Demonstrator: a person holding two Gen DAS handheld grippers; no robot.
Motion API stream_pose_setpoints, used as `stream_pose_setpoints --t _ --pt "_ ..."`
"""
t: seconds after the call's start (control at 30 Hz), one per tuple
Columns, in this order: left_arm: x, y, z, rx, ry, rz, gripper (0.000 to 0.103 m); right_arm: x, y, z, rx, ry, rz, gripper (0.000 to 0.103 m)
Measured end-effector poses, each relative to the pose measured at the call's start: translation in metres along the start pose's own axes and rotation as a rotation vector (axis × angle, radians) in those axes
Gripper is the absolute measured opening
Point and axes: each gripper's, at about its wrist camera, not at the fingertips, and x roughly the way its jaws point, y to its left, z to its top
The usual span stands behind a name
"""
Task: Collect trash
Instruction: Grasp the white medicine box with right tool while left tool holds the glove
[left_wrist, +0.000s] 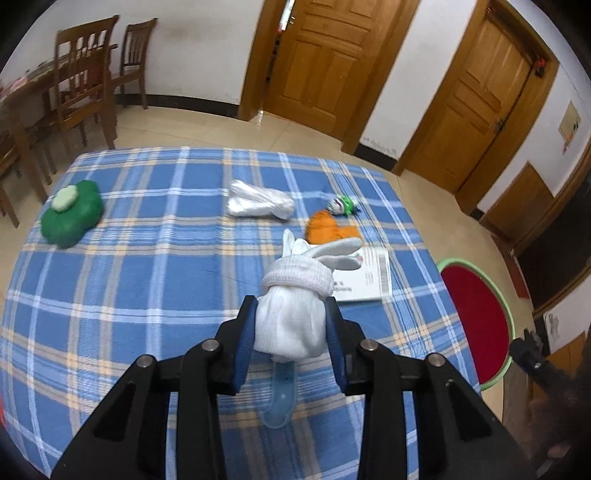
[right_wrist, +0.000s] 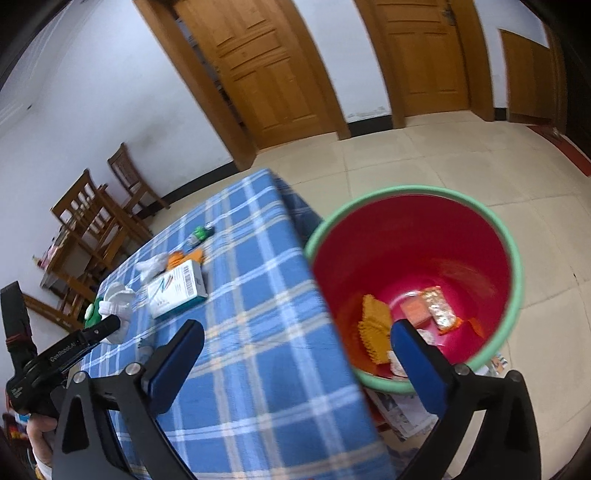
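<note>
Now the left gripper is closed on a rolled white sock; its blue pads press the soft lower part from both sides, and the ribbed cuff and the loose toe end stick out forward, beyond the fingertips. The sock hangs above the blue checked tablecloth, lifted off it, with its long axis running along the fingers and away from the camera.

The relation that matters, I think, is where the red bucket with the green rim stands. It stands on the floor beside the table edge, to the right of the held sock and lower than it; in the left wrist view only a part of it shows at the right border. So the left hand must carry the sock to the right, past the table edge, before letting it go.

The right gripper is nearer to the bucket and hovers by its rim, but its jaws stand wide apart and hold nothing. Some wrappers already lie inside.
</note>
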Motion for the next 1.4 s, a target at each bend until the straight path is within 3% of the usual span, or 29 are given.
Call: stream_pose_setpoints --t 0.27,0.63,0.87,1.4 --pt "-0.015 0.034 0.004 -0.073 -0.039 0.044 0.036 0.025 0.04 0.002 -0.059 0.042 0.055 0.103" --pt "-0.006 0.067 -0.005 -0.122 -0.021 0.119 0.036 0.065 0.102 0.003 -0.184 0.098 0.079 0.103" --pt "-0.003 0.081 -0.008 -0.144 -0.012 0.125 0.036 0.098 0.137 -0.002 -0.276 0.142 0.084 0.103" --pt "0.007 0.098 -0.01 -0.178 0.011 0.115 0.036 0.151 0.168 -0.007 -0.363 0.177 -0.059 0.103"
